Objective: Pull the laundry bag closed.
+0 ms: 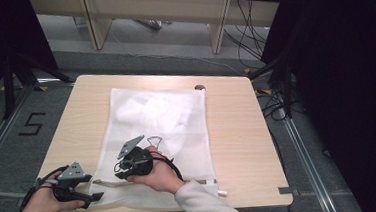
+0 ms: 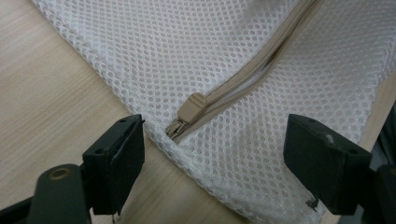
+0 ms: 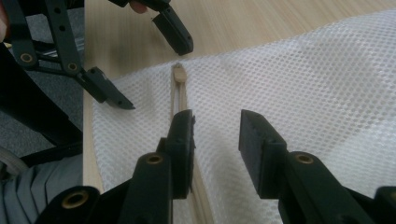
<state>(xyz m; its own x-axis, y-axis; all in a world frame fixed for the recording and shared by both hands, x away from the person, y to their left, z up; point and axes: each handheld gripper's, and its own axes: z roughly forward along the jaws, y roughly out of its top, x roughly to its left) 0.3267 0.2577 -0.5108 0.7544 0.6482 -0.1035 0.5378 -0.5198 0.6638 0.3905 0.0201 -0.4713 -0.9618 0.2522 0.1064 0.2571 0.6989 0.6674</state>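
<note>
While the mesh laundry bag (image 1: 153, 138) lies flat across the bench (image 1: 238, 142), the high view shows both hands at its near edge: the left tongs (image 1: 89, 189) sit off the bag's near-left corner, and the right tongs (image 1: 122, 166) hover over the bag just beside them. White fabric shows through the mesh toward the far end.

Left gripper view: the left tongs (image 2: 215, 154) stand wide, nothing between the pads. The tan zip pull (image 2: 192, 106) lies at the bag's corner, between and just ahead of the jaws, and the zip track (image 2: 261, 60) runs away from it, gaping slightly.

Right gripper view: the right tongs (image 3: 215, 140) are about half open and hold nothing; the zip track (image 3: 180, 95) passes under the left jaw, the pull (image 3: 179, 72) lies farther off, and the left tongs (image 3: 149, 70) flank it.

Risks, as judged: the pull is small and flat, so closing pads may pinch mesh with it, or slip off. If the bag is not pinned near the track, a tug on the pull would drag and bunch the whole bag. Both sets of tongs crowd one corner and could collide.
</note>
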